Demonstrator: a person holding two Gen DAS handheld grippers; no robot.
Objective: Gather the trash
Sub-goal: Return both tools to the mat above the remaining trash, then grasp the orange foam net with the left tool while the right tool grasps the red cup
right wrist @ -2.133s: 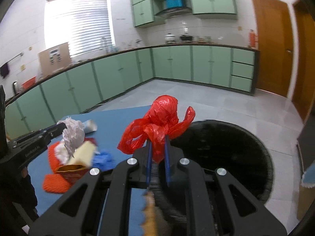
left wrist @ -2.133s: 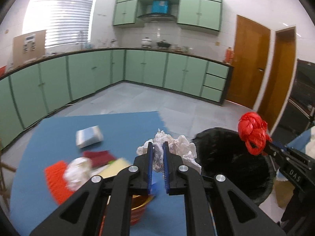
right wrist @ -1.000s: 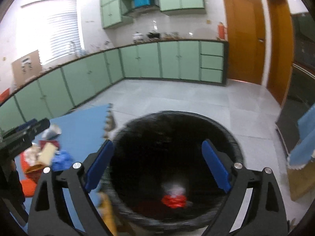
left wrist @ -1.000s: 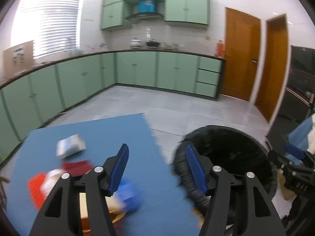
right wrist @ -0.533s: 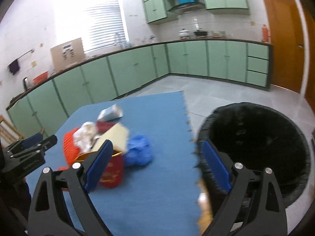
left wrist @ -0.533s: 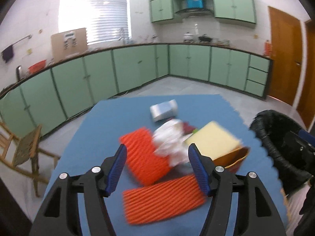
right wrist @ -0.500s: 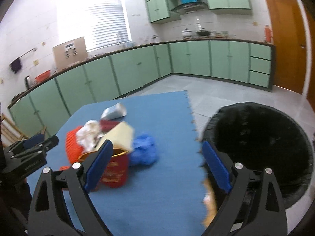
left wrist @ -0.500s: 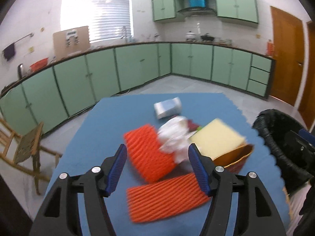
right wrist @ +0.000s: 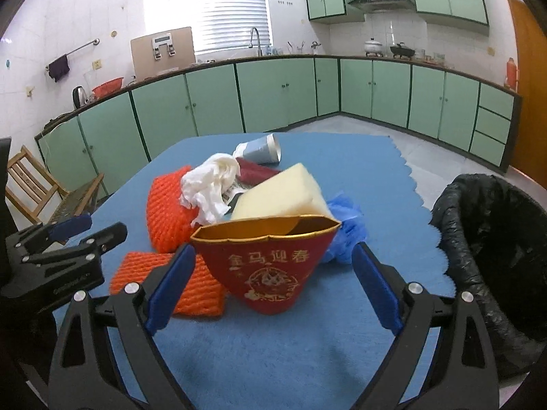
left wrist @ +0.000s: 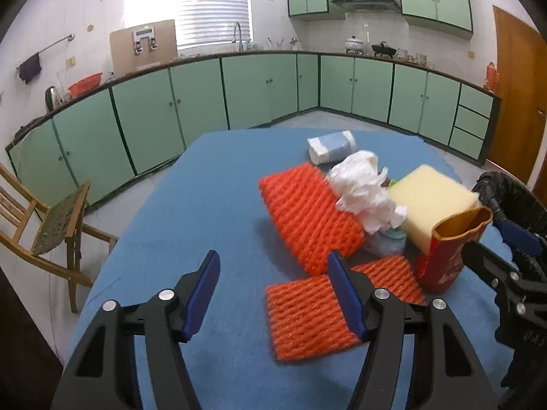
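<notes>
On the blue mat (left wrist: 205, 205) lies a pile of trash: orange foam nets (left wrist: 307, 215), a white crumpled wad (left wrist: 362, 188), a yellow sponge (left wrist: 434, 198) and a red paper box (left wrist: 448, 249) with a gold lining. My left gripper (left wrist: 273, 290) is open and empty, low over the mat, with a flat orange net (left wrist: 307, 314) by its right finger. My right gripper (right wrist: 273, 283) is open, and the red paper box (right wrist: 273, 266) stands just beyond its tips, untouched. A blue crumpled bag (right wrist: 345, 232) lies behind the box. The black-lined bin (right wrist: 495, 239) stands to the right.
A tissue pack (left wrist: 331, 147) lies at the far side of the pile. A wooden chair (left wrist: 51, 225) stands off the mat's left edge. Green cabinets line the walls. Each gripper shows in the other's view: the right gripper (left wrist: 495, 242), the left gripper (right wrist: 99, 230).
Both grippers let go of their trash at the bin: the white wad and the red bag. Both then swung left with jaws open and came down close to the pile.
</notes>
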